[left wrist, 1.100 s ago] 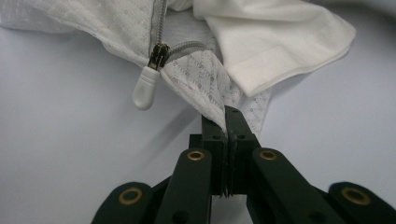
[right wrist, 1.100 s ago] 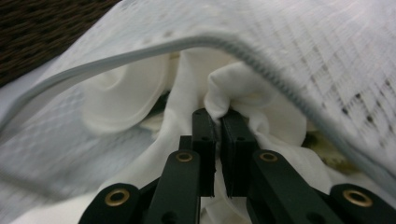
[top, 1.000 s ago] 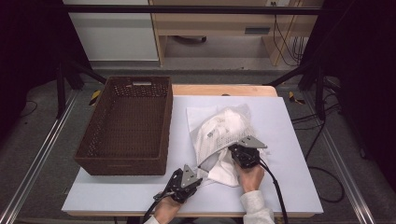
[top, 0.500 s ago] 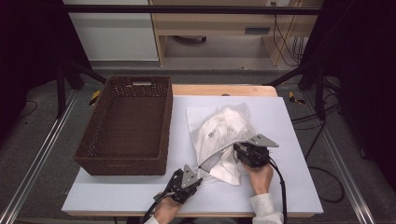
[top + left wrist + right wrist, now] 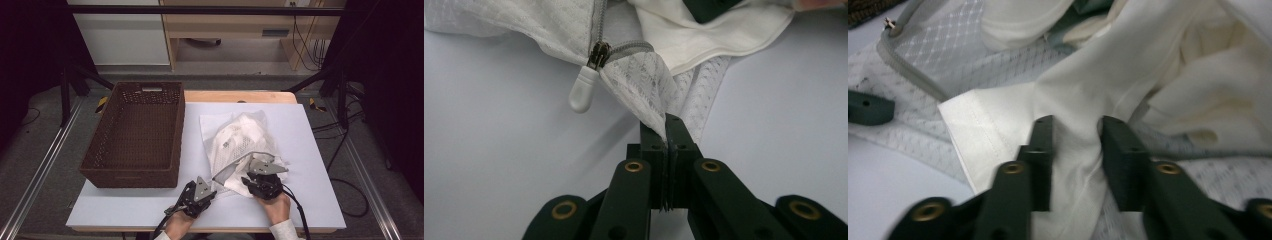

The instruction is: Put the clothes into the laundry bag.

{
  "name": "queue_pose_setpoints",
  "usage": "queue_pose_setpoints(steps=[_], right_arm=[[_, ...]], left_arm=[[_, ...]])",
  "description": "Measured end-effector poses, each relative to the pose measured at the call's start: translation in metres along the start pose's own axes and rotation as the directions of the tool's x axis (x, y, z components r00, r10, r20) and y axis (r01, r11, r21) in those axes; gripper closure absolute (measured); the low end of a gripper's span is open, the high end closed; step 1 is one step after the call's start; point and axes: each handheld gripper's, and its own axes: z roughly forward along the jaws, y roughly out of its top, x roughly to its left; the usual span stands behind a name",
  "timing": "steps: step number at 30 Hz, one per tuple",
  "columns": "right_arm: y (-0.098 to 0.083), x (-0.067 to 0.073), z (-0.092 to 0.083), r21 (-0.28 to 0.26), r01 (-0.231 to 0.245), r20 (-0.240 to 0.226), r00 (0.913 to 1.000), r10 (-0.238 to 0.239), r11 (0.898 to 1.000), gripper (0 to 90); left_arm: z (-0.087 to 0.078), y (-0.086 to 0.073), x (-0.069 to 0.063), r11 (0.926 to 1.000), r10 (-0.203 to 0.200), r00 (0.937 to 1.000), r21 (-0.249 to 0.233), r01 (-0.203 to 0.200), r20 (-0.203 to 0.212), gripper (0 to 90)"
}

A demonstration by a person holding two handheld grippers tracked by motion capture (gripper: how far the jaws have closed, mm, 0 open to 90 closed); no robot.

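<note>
A white mesh laundry bag (image 5: 240, 142) with a grey zipper (image 5: 624, 49) lies on the white table, stuffed with white cloth (image 5: 1158, 75). My left gripper (image 5: 665, 122) is shut on the bag's near mesh corner, next to the white zipper pull (image 5: 583, 91). In the high view the left gripper (image 5: 212, 184) sits at the bag's near left corner. My right gripper (image 5: 1075, 127) is at the bag's open mouth. Its jaws have just been closing, and a bunched fold of the white cloth is pinched between them. The high view shows the right gripper (image 5: 251, 176) at the bag's near edge.
A dark brown wicker basket (image 5: 179, 135) stands empty on the table's left half, its right wall close to the bag. Bare white tabletop (image 5: 310, 190) lies to the right of the bag and along the near edge. A metal frame surrounds the table.
My right gripper has shifted toward the near edge and slightly left at the bag's mouth. The left gripper has kept still on the bag's corner.
</note>
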Motion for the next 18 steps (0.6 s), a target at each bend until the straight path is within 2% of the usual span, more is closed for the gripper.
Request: queue_pose_setpoints(steps=[1,3,6,9,10,13,14,16,18], right_arm=[[0.002,-0.001,0.001,0.005,-0.010,-0.014,0.9999,0.011,1.000,86.2],[0.007,-0.002,0.004,-0.003,-0.012,-0.013,0.9998,0.012,1.000,87.8],[0.019,-0.002,0.009,-0.066,-0.011,-0.009,0.9999,0.010,0.998,88.1],[0.034,0.000,0.020,-0.115,-0.033,-0.003,0.9995,0.033,0.993,88.2],[0.038,0.001,0.026,-0.129,-0.023,0.011,0.9996,0.024,0.991,88.2],[0.044,0.002,0.042,-0.128,-0.001,0.068,0.9976,0.010,0.992,88.3],[0.044,0.001,0.048,-0.131,0.012,0.102,0.9948,0.002,0.991,88.3],[0.042,-0.001,0.053,-0.139,0.008,0.138,0.9904,0.011,0.990,88.2],[0.042,0.000,0.053,-0.137,0.014,0.145,0.9894,0.006,0.990,87.5]], left_arm=[[0.000,0.000,0.000,1.0000,0.000,1.0000,0.000,0.000,0.000,87.7],[0.000,0.000,0.000,1.0000,-0.002,1.0000,0.000,0.002,0.001,87.7],[0.000,0.000,0.000,1.0000,-0.004,1.0000,0.000,0.004,0.002,87.8],[0.000,0.000,0.000,1.0000,-0.004,1.0000,0.000,0.004,0.002,87.8],[0.000,0.000,0.001,1.0000,-0.002,1.0000,0.002,0.002,0.002,87.8],[0.000,0.000,0.000,1.0000,-0.003,1.0000,-0.002,0.003,0.001,87.8],[0.000,0.000,0.000,1.0000,-0.002,1.0000,-0.002,0.002,0.001,87.8],[0.000,0.000,0.000,1.0000,0.000,1.0000,-0.003,0.000,-0.002,87.8],[0.000,0.000,0.000,1.0000,-0.002,1.0000,-0.002,0.002,0.001,87.8]])
